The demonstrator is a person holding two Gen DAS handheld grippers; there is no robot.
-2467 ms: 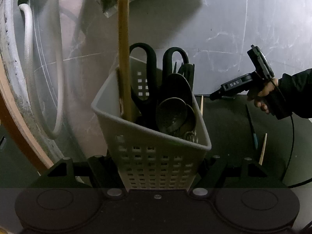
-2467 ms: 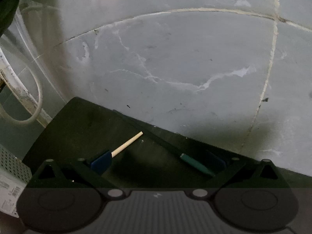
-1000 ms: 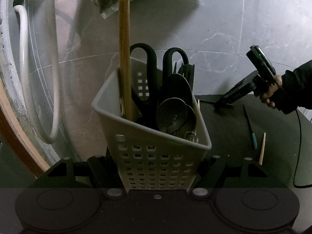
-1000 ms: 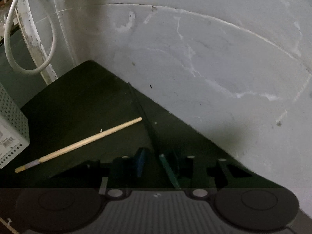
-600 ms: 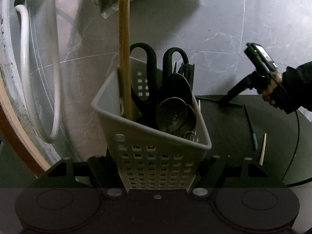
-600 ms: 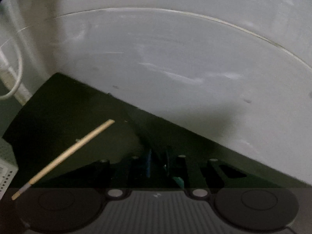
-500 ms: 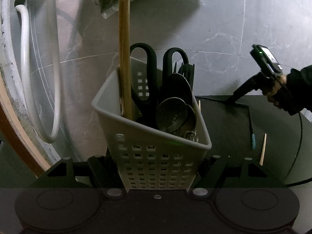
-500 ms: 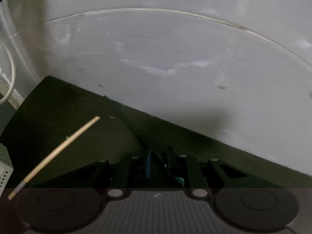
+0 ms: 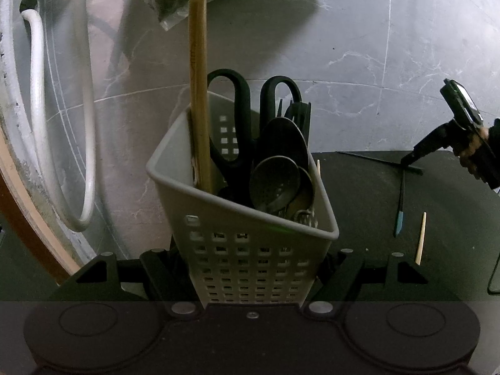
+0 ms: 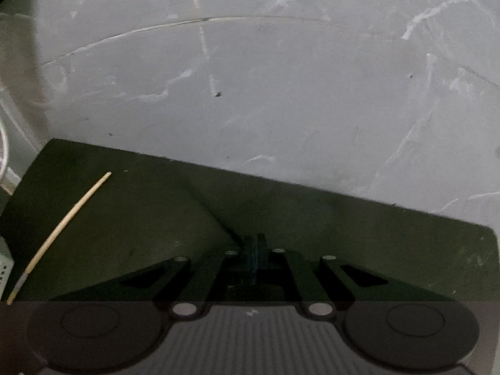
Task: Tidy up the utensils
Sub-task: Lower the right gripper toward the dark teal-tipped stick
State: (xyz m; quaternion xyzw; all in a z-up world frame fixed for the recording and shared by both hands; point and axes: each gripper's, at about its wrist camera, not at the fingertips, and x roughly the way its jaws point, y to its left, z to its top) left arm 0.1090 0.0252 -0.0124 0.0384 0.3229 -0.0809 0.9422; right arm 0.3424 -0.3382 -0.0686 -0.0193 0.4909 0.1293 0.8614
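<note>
My right gripper [image 10: 253, 251] has just clenched on the dark chopstick [image 9: 379, 160] at the far edge of the black mat [image 10: 359, 234]; a sec ago the jaws were part open w/ it between them. Means it's caught, I judge, ready to lift. Left gripper [image 9: 250, 268] is clamped on the grey perforated utensil basket [image 9: 250, 250], unmoved, at the mat's left edge; scissors [image 9: 234, 125], ladles [image 9: 275, 181], wooden handle [image 9: 198, 93] stand in it. Still loose on the mat: teal-tipped chopstick [image 9: 400, 206] and pale chopstick [image 9: 420, 237] near the right edge, another pale chopstick [image 10: 62, 234] just beside the basket. Next, prob. carry the dark one over to the basket.
</note>
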